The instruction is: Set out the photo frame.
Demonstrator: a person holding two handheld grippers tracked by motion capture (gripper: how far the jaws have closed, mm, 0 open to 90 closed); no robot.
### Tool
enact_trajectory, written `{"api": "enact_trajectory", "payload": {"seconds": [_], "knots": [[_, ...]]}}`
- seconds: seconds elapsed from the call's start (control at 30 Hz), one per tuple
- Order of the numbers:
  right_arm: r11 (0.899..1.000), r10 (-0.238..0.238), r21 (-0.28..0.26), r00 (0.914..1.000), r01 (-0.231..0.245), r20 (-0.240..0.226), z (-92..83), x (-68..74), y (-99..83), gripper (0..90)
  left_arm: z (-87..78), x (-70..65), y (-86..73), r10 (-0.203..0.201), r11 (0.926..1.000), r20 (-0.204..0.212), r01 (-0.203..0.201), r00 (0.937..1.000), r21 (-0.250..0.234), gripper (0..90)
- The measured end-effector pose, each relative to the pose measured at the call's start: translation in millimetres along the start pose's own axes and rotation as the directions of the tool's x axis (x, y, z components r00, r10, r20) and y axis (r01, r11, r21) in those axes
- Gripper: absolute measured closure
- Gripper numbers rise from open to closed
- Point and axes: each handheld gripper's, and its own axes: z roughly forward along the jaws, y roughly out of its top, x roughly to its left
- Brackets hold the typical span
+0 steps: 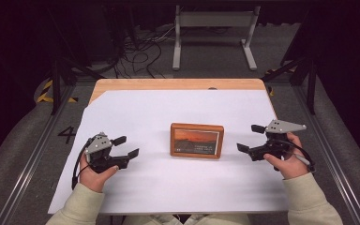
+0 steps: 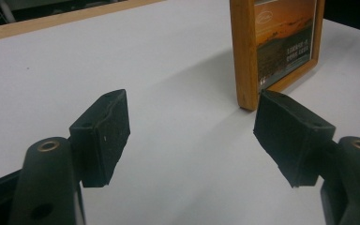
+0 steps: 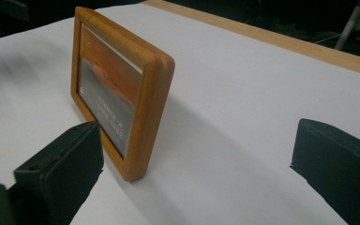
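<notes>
Wood-framed sunset picture [image 1: 197, 140] is lying flat at table centre on white paper [image 1: 168, 187]; my left gripper [image 1: 125, 146] at nine o'clock and right gripper [image 1: 249, 138] at three are gaping wide, empty.

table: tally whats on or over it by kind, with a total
wooden picture frame: 1
white sheet covering the table: 1
gripper, left gripper and right gripper, both open and apart from the frame: 2
total: 4
</notes>
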Motion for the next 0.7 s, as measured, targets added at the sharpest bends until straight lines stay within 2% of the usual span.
{"api": "enact_trajectory", "payload": {"seconds": [0.17, 0.3, 0.33, 0.47, 0.63, 0.7], "knots": [[0.999, 0.000, -0.054, 0.9984, 0.003, 0.057, 1.3, 2.4, -18.4, 2.8, 0.7, -0.8, -0.9, -0.006, 1.0000, 0.003, 0.006, 1.0000, -0.001, 27.3], [0.997, -0.007, -0.075, 0.9969, 0.013, 0.078, 1.1, 3.8, -29.4, 3.0, 3.6, -3.0, -0.5, -0.005, 1.0000, 0.009, 0.005, 0.9999, 0.000, 27.3], [0.996, -0.013, -0.082, 0.9968, 0.019, 0.079, 1.0, 3.9, -32.3, 3.0, 4.2, -4.1, -0.4, 0.009, 1.0000, 0.015, -0.009, 0.9998, 0.004, 27.3], [0.997, -0.036, -0.057, 0.9942, 0.042, 0.101, 4.0, 2.6, -42.1, 4.2, 4.7, -3.5, -2.0, 0.011, 0.9999, 0.020, -0.011, 0.9997, 0.003, 27.3], [0.999, -0.023, -0.045, 0.9956, 0.027, 0.091, 11.8, 1.2, -51.1, 4.4, 5.1, -3.0, -4.9, -0.007, 1.0000, 0.034, 0.007, 0.9994, 0.001, 27.3], [0.999, -0.022, -0.025, 0.9941, 0.024, 0.106, 17.2, 1.9, -53.2, 5.8, 4.8, -2.8, -6.1, -0.012, 0.9999, 0.034, 0.012, 0.9993, 0.005, 27.3]]}}
